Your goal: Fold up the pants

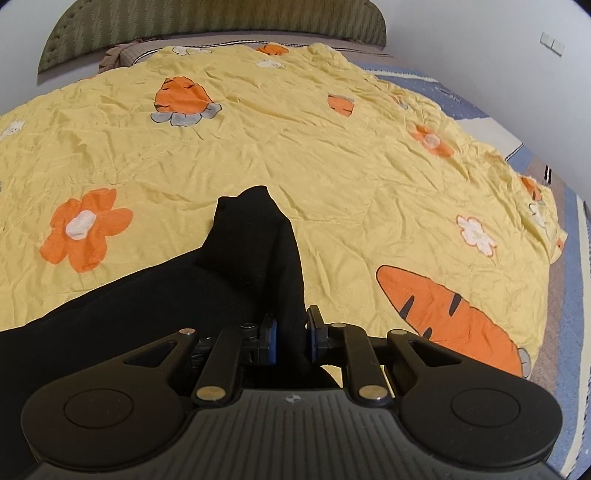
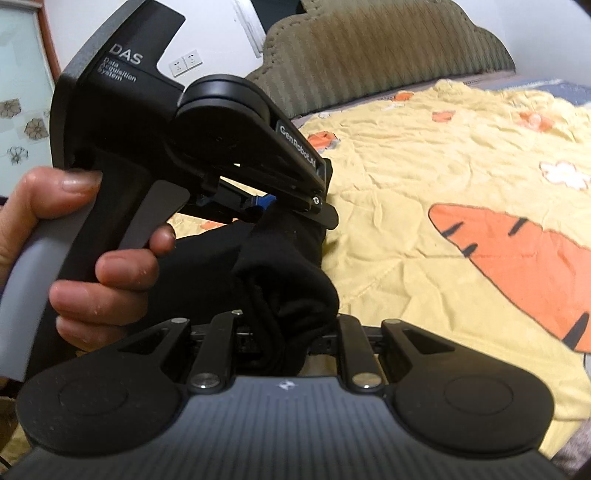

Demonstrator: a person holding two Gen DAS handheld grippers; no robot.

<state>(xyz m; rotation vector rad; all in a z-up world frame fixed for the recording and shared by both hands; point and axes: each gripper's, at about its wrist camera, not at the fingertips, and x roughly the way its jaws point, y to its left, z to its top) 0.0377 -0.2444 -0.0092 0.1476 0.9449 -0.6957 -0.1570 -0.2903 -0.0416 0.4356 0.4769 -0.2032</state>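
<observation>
Over the yellow quilt [image 1: 295, 147] you held the black pants [image 1: 229, 280] up by one bunched edge, both grippers close together. Your left gripper [image 1: 291, 336] had its jaws nearly shut, blue pads pinching a fold of cloth; from there the pants trailed down and left onto the quilt. Your right gripper [image 2: 286, 338] was closed on a thick wad of the same fabric, though its fingertips were probably buried in it and could not be made out. Your left hand [image 2: 74, 251] gripped its handle just beside. Ahead, the quilt lay open up to the headboard [image 1: 214, 33], its right edge falling toward a blue sheet [image 1: 443, 96].
</observation>
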